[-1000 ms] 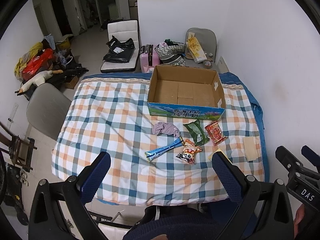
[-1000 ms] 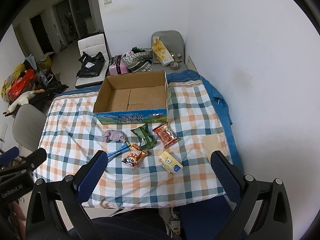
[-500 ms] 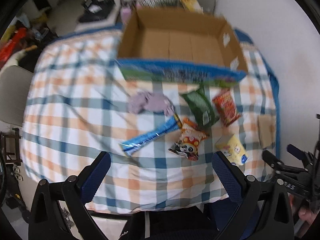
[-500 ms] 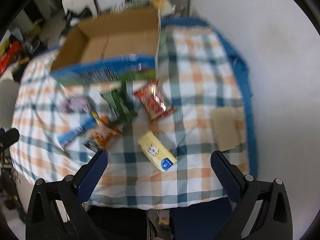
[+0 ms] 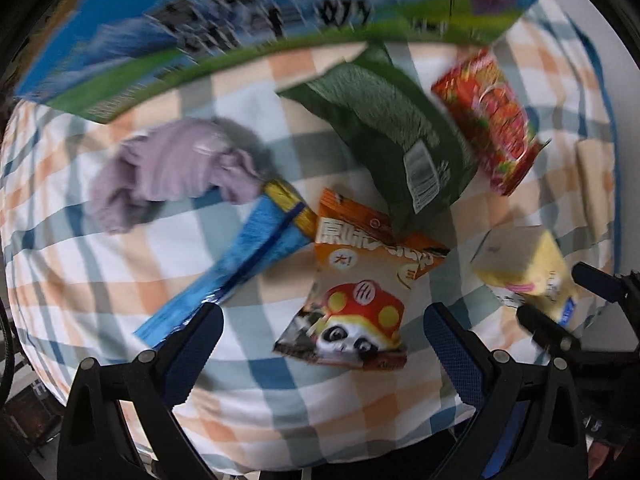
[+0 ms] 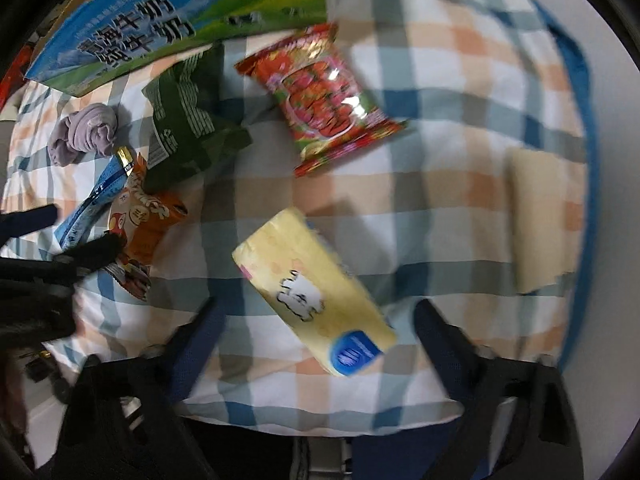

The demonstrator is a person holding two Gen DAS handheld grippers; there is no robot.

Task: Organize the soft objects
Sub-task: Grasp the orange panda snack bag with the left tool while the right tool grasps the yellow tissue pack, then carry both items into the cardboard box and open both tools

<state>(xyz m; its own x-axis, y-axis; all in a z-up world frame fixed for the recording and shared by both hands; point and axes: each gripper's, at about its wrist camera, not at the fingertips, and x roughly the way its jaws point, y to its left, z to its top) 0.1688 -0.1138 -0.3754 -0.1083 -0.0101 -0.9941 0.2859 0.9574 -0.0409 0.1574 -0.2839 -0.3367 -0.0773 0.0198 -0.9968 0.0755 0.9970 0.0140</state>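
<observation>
Left wrist view first: the left gripper (image 5: 322, 330) hung low over the checked blue, orange and white tablecloth (image 5: 100, 248), jaws wide apart and holding nothing. Right between the blue-padded fingers (image 5: 192, 354) lay the orange panda-print snack packet (image 5: 356, 292). At ten o'clock from it stretched the long blue foil wrapper (image 5: 236, 268), its yellow end touching the crumpled lilac cloth (image 5: 168, 168). At twelve o'clock the dark green crinkled packet (image 5: 400, 132) overlapped the orange packet's top edge, with the red glossy snack bag (image 5: 492, 120) at one o'clock. The printed blue-and-green cardboard box (image 5: 248, 20) ran blurred across the top. At three o'clock sat the pale yellow tissue pack (image 5: 528, 264), the right gripper's dark fingers just beside it.

Over to the right wrist view: the right gripper (image 6: 316, 334) hovered with jaws spread, empty, and the yellow pack (image 6: 312, 288) lay between them on the cloth (image 6: 460, 80). Red bag (image 6: 320, 96) at twelve o'clock, green packet (image 6: 188, 116) at eleven, lilac cloth (image 6: 84, 132) and box (image 6: 160, 28) beyond. A beige paper patch (image 6: 540, 216) lay at two o'clock.
</observation>
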